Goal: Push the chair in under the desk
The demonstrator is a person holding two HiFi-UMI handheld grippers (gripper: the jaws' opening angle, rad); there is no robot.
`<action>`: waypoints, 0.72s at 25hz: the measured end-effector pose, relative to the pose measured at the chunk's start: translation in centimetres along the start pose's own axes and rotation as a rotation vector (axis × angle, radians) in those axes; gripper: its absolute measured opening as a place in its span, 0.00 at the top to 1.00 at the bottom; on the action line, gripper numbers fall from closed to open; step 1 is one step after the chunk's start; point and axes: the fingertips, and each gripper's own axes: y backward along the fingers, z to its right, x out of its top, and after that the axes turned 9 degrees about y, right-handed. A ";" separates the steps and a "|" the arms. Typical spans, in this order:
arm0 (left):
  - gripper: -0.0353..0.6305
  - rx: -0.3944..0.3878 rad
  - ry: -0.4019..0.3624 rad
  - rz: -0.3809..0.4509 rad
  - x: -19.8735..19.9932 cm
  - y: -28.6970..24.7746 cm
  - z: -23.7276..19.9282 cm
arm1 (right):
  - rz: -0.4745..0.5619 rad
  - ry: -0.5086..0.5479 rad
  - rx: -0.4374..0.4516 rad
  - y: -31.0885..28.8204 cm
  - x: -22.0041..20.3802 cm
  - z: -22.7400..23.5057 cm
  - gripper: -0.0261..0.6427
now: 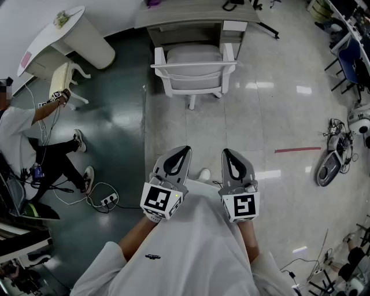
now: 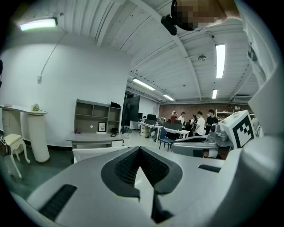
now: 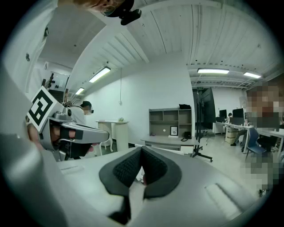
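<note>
A white chair stands on the pale floor with its seat turned toward a grey desk at the top of the head view, its back toward me. Both grippers hang close to my body, well short of the chair. My left gripper is shut with nothing in it, and my right gripper beside it is shut and empty too. In the left gripper view the desk and the chair's back show beyond the jaws, with the right gripper beside them. The right gripper view shows the desk ahead.
A white round-ended counter and a small cream chair stand at the left, where a seated person works among floor cables. Equipment lies on the floor at the right. A red tape line marks the floor.
</note>
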 end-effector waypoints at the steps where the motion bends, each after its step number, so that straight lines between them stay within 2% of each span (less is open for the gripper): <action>1: 0.94 0.004 -0.001 -0.003 0.0 0.2 0.0 | -0.002 -0.004 0.004 0.0 0.1 -0.1 0.94; 4: 0.94 0.017 0.003 -0.006 0.1 0.5 0.0 | 0.006 -0.020 0.006 0.2 0.5 -0.2 0.94; 9: 0.94 0.038 0.016 0.047 1.4 0.6 0.0 | 0.136 -0.103 0.045 0.5 1.9 0.4 0.94; 13: 0.94 0.050 0.035 0.050 1.5 0.1 0.1 | 0.099 -0.036 0.058 0.5 1.7 0.4 0.94; 18: 0.94 0.003 0.043 0.053 1.9 -0.8 1.4 | 0.092 -0.019 0.056 0.9 1.6 1.3 0.94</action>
